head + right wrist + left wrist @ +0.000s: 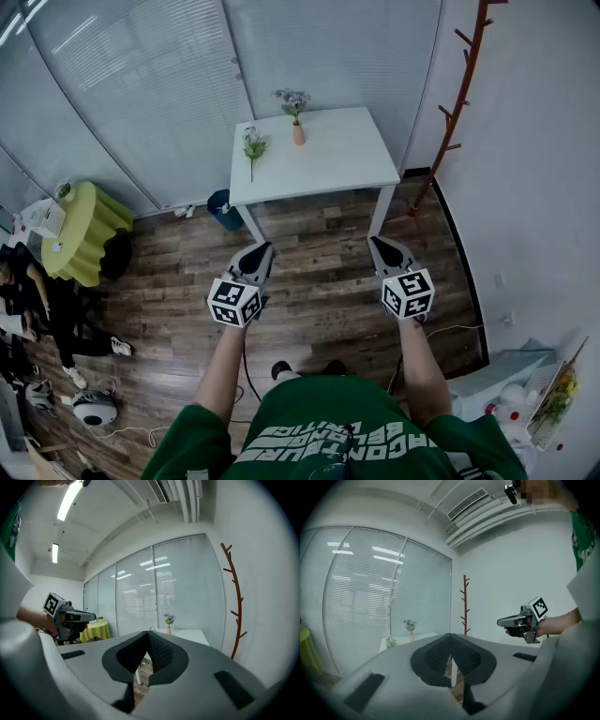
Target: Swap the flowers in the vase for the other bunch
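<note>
A white table stands ahead by the glass wall. On it a small orange vase holds purple flowers. To its left, a second bunch with green leaves lies flat on the tabletop. My left gripper and right gripper hover side by side over the wooden floor, well short of the table, both shut and empty. In the left gripper view the shut gripper faces the vase. The right gripper faces the vase too.
A red-brown coat stand rises right of the table. A dark bin sits under the table's left side. At far left are a yellow-green round table and a seated person. A white shelf stands at lower right.
</note>
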Demonstrator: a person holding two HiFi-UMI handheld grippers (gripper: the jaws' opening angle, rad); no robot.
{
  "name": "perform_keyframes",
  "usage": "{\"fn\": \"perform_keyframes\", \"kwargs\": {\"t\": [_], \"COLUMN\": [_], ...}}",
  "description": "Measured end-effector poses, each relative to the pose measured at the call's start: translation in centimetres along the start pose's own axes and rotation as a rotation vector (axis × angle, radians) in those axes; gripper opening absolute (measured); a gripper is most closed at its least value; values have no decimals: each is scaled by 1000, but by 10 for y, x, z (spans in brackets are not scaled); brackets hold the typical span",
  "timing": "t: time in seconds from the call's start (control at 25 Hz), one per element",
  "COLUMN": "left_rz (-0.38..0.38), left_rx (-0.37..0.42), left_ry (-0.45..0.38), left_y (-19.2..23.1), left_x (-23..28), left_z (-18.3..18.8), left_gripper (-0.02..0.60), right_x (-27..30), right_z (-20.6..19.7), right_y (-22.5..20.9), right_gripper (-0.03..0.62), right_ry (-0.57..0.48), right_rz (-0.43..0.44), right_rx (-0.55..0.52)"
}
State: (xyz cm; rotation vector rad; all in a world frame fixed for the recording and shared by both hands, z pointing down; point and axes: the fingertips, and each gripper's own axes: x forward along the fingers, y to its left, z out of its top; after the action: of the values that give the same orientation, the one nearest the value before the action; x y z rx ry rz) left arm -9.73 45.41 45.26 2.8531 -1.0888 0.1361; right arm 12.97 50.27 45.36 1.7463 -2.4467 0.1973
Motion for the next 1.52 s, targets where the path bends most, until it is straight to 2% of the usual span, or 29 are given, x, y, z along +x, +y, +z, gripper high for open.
{"fn": "perform_keyframes", "kwargs": {"t": [0.4, 0.72, 1.08, 1.52], "left_rz": [22, 14, -2, -42], "left_rx": [-6, -8, -37, -48], "left_ry": [4, 14, 6, -3], "left_y": [-11, 2, 67, 191], "left_x": [9, 34, 102, 201], "left_z": [-5, -12, -17, 8], "left_gripper": [6, 6, 6, 6], "right_x": [-4, 18, 101, 252], "right_z": [-2, -4, 4, 48], "right_y": [-18, -33, -61, -96], "right_gripper": [12, 14, 14, 14], "right_ry": [-13, -16, 2, 23], "right_rz": [17, 16, 14, -1], "right_rx": [11, 6, -15, -37]}}
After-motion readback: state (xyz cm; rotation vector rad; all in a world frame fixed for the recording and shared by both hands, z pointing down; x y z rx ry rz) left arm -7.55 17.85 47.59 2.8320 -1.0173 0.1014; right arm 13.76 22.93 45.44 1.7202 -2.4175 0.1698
